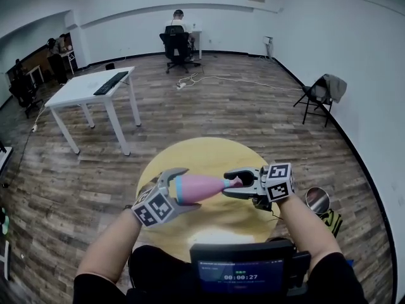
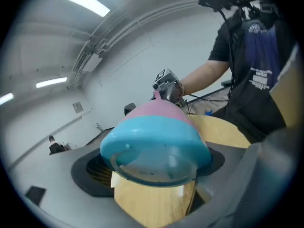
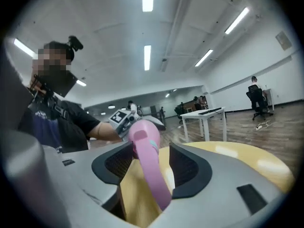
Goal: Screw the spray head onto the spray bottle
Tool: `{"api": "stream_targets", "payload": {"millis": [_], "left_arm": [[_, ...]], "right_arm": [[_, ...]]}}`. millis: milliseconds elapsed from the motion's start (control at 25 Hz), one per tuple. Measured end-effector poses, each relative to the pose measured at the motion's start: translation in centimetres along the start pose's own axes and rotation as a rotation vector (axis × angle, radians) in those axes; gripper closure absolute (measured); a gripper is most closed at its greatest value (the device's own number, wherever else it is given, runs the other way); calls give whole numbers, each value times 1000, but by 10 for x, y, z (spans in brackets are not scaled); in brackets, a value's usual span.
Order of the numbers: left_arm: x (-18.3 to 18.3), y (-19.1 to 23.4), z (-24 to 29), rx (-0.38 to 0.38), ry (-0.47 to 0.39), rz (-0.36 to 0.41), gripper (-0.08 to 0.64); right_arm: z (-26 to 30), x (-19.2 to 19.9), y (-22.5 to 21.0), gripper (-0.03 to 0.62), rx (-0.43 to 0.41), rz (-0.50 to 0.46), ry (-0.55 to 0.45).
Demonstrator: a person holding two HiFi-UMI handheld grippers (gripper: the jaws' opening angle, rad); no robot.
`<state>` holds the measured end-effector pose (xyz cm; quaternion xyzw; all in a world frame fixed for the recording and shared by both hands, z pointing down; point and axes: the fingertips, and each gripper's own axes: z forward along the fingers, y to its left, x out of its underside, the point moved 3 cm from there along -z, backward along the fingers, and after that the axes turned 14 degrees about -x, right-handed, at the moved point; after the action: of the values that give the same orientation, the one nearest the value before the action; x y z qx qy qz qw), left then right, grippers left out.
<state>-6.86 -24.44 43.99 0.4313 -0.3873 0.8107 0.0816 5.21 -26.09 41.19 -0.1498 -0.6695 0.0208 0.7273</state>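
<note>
In the head view the spray bottle (image 1: 201, 189), pink with a light blue base, is held level above the round yellow table (image 1: 209, 152). My left gripper (image 1: 183, 190) is shut on its blue base end, which fills the left gripper view (image 2: 156, 137) between the pads (image 2: 95, 172). The pink spray head (image 1: 233, 183) sits at the bottle's neck, pointing right. My right gripper (image 1: 229, 183) stands open around it. In the right gripper view the spray head (image 3: 147, 151) lies between the pads with a gap on the right side.
A white desk (image 1: 76, 92) with a keyboard stands at the far left. A person sits in an office chair (image 1: 177, 42) at the back. A folding chair (image 1: 318, 97) is by the right wall. A round metal object (image 1: 317, 199) lies on the floor at the right.
</note>
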Motion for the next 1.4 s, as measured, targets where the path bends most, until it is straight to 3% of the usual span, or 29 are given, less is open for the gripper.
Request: {"api": "stream_targets", "payload": {"millis": [120,200,240,320,400,520,600,640,720,840,920,1040,1120,1160,1240,1400], "left_arm": [[-1,2,-4,-65,-25,98,48],[1,-1,-6,-32,-34,45,48],[1,-4,-6,21,-39,-25,48],[-1,-9,-7,190,-52,-239,48],[-1,-12,-9,348,-30,-414,49],[6,-21,-11,494,42,-558,49],[7,-24,-11,510,61,-586,50],[7,-22,-10,478,53,-573,50],[6,-7,-6,332,28,-510,49],[8,14,-3,108,3,-353,48],[10,14,-6,69,4,-248,48],[9,7,-7,53,3,-93,48],[3,0,-5,84,-14,-89,48],[0,-1,-4,114,-28,-132,48],[-3,-2,-4,199,-55,-277,49],[-3,-11,-11,462,-62,-624,49]], "right_arm": [[10,3,4,330,-31,-44,67],[12,-2,17,413,-77,-92,44],[12,-7,23,424,-91,-124,21],[12,-18,30,434,-102,-184,-22],[15,-22,33,434,-94,-220,-10],[19,-14,32,433,-71,-243,47],[19,-9,32,426,-54,-257,52],[18,-9,29,424,-31,-255,47],[12,-10,12,397,63,-214,34],[-4,-11,-10,282,141,-77,-40],[-9,-12,-9,265,116,-50,-72],[3,-9,1,259,72,-119,10],[14,-2,9,288,47,-186,93],[18,1,11,375,36,-206,123],[20,1,15,382,2,-207,120],[20,-16,35,429,-78,-283,50]]}}
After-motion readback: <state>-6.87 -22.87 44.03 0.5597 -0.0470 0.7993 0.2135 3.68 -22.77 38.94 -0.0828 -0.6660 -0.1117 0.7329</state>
